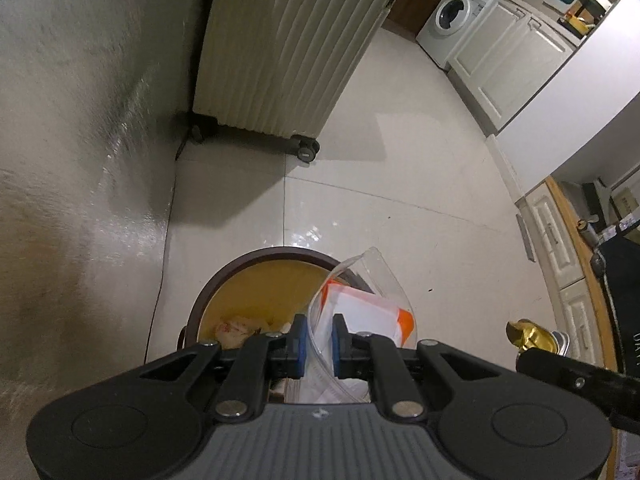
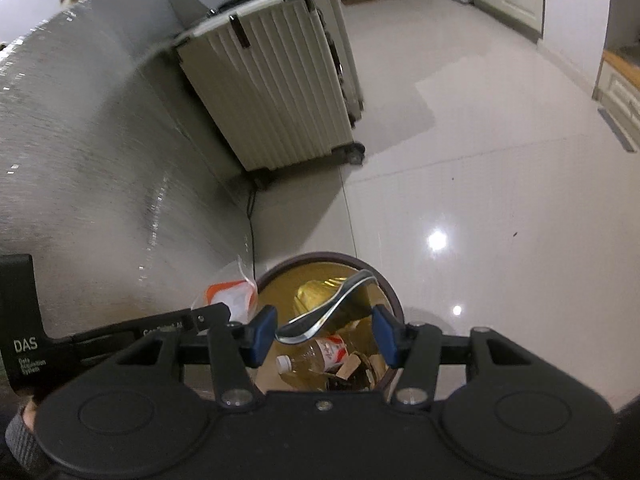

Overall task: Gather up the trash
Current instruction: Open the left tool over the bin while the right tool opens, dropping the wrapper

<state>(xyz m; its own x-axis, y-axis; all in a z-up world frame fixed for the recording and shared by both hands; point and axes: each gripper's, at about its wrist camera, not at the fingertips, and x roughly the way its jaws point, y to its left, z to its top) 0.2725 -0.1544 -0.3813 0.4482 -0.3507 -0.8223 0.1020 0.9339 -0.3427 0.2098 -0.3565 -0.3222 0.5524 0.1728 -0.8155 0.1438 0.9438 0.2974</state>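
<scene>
Left tool (image 1: 316,344) is pinched nearly closed on a clear plastic bag (image 1: 362,300) with an orange-and-white insert. The bag's upper part sticks up past the pads; its lower end drops behind the tool body, so I can't see how far it hangs. It sits over the near right edge of the trash bin (image 1: 224,276), a round dark-rimmed bin with a yellow liner on the tiled floor (image 1: 400,200). In the left wrist view the tool body covers the bin's near half; I only make out some crumpled pale trash (image 1: 236,326) inside, too small to identify.

Right tool (image 2: 324,332) is at a medium gap, with a flattened gold can with a silver rim (image 2: 320,312) between the blue pads. I see the can reach the left pad; contact at the right pad I can't confirm, so grip is not settled from here. It's directly above the bin opening. Below it in the bin: a plastic bottle (image 2: 316,356) with white cap and red-white label, plus brown cardboard scraps (image 2: 360,364), partly cut off by the tool.

A cream ribbed suitcase (image 1: 288,48) stands by the wall (image 1: 80,120) beyond the bin. A washing machine (image 1: 456,20) is far back, distorted at the frame edge. Right wrist view is motion-blurred along the wall.
</scene>
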